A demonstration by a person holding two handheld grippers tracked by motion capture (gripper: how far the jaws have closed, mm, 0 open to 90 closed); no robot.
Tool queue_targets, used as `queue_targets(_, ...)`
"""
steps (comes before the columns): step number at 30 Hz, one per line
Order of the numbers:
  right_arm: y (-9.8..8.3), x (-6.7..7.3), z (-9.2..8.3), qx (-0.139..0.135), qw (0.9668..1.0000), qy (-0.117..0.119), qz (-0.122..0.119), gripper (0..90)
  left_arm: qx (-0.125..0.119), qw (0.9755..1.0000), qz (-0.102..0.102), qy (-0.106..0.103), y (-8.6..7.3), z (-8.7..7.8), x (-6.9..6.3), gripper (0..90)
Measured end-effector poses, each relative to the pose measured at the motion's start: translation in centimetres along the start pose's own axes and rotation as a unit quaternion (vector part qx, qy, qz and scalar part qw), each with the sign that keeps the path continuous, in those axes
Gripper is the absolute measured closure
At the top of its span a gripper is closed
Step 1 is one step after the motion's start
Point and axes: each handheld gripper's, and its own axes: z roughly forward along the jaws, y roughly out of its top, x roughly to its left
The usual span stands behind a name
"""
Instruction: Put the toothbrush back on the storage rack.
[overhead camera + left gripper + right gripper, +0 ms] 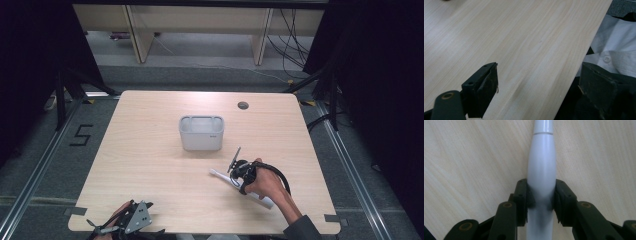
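Note:
A long white handle-shaped object (218,175) lies on the wooden table (150,160), right of the middle and in front of a white bin (201,141). My right gripper (239,176) sits over its middle, held by a hand. In the right gripper view both jaws press against the sides of the white object (541,162), so the right gripper (541,200) is shut on it while it rests on the wood. My left gripper (107,227) hangs at the table's near left edge. Its jaws stand wide apart over bare wood, so the left gripper (540,75) is open.
The white bin stands upright near the table's centre, open at the top. A round cable hole (243,105) lies at the far right of the tabletop. The person's white shirt (616,50) shows past the table's near edge. Desk legs and cables stand beyond the far edge.

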Motion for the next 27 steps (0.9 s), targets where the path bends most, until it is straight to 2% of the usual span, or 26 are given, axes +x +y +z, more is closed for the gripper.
queue_targets(1, 0.0, 0.0, 0.0, 0.0, 1.0, 0.0, 0.0, 66.6, -0.003, 0.9999, -0.004, -0.01, 0.0, -0.1, 0.0, 15.2)
queue_targets(2, -0.3, -0.1, -0.3, -0.012, 0.9998, 0.002, -0.014, 66.6, -0.005, 0.9999, -0.006, -0.008, 0.1, -0.1, 0.1, 15.2)
queue_targets(3, -0.5, 0.0, -0.6, -0.017, 0.9998, 0.004, -0.003, 66.6, -0.002, 1.0, -0.004, -0.002, 0.1, 0.0, 0.1, 15.2)
queue_targets(5, -0.6, 0.1, -0.8, -0.023, 0.9997, 0.004, -0.004, 66.7, 0.003, 1.0, 0.001, -0.008, 0.0, -0.1, 0.2, 15.2)
queue_targets(6, -0.8, 0.0, -1.2, -0.036, 0.9993, 0.001, -0.011, 66.7, -0.002, 1.0, -0.004, -0.007, 0.0, -0.1, 0.1, 15.2)
queue_targets(7, -1.1, 0.0, -1.8, -0.047, 0.9989, -0.002, -0.005, 66.7, 0.001, 1.0, 0.0, -0.007, 0.0, -0.1, 0.2, 15.2)
queue_targets(8, -1.2, 0.0, -2.1, -0.058, 0.9983, -0.003, -0.004, 66.7, -0.004, 0.9999, -0.006, -0.007, 0.1, -0.1, 0.1, 15.2)
queue_targets(9, -1.4, 0.0, -2.5, -0.073, 0.9973, -0.003, 0.001, 66.7, -0.004, 0.9999, -0.007, -0.007, 0.1, 0.0, 0.1, 15.2)
queue_targets(10, -1.6, -0.1, -2.8, -0.087, 0.9962, -0.003, -0.003, 66.7, -0.003, 1.0, -0.007, -0.007, 0.0, 0.0, 0.1, 15.2)
queue_targets(11, -1.8, -0.1, -3.2, -0.102, 0.9947, -0.005, 0.002, 66.7, 0.003, 1.0, 0.001, -0.006, 0.0, -0.1, 0.2, 15.2)
queue_targets(12, -1.9, -0.2, -3.6, -0.114, 0.9934, -0.008, 0.001, 66.7, -0.002, 1.0, -0.004, -0.007, 0.0, -0.1, 0.1, 15.2)
queue_targets(15, -2.5, -0.4, -4.7, -0.161, 0.9868, -0.01, 0.006, 66.7, -0.001, 1.0, -0.002, -0.002, 0.0, -0.1, 0.2, 15.2)
queue_targets(16, -2.7, -0.6, -5.0, -0.182, 0.9832, -0.011, 0.005, 66.7, -0.01, 0.9997, -0.018, -0.01, 0.0, 0.0, 0.0, 15.2)
queue_targets(17, -2.9, -0.6, -5.3, -0.195, 0.9806, -0.015, 0.009, 66.7, 0.006, 1.0, 0.003, -0.002, 0.0, -0.1, 0.2, 15.2)
queue_targets(19, -3.2, -0.8, -6.0, -0.218, 0.9755, -0.025, 0.01, 66.7, 0.0, 1.0, -0.003, -0.007, -0.1, -0.1, 0.1, 15.2)
queue_targets(20, -3.2, -1.0, -6.2, -0.227, 0.9735, -0.028, 0.002, 66.7, -0.002, 1.0, -0.004, -0.006, 0.0, -0.1, 0.1, 15.2)
queue_targets(21, -3.4, -1.2, -6.4, -0.244, 0.9691, -0.035, -0.011, 66.7, -0.004, 0.9999, -0.01, -0.008, 0.0, -0.1, 0.1, 15.2)
queue_targets(22, -3.5, -1.0, -6.7, -0.247, 0.9683, -0.034, 0.006, 66.7, -0.002, 0.9999, -0.013, -0.009, 0.0, 0.0, 0.1, 15.2)
queue_targets(23, -3.5, -1.1, -6.7, -0.258, 0.9653, -0.039, 0.005, 66.7, 0.001, 1.0, -0.008, 0.0, -0.1, 0.0, 0.1, 15.2)
queue_targets(25, -3.6, -1.2, -6.9, -0.279, 0.9593, -0.042, 0.01, 66.7, 0.004, 1.0, 0.001, -0.006, 0.0, -0.1, 0.2, 15.2)
queue_targets(27, -3.7, -1.5, -7.1, -0.303, 0.9523, -0.039, 0.004, 66.7, -0.003, 1.0, -0.007, -0.005, 0.0, -0.1, 0.2, 15.2)
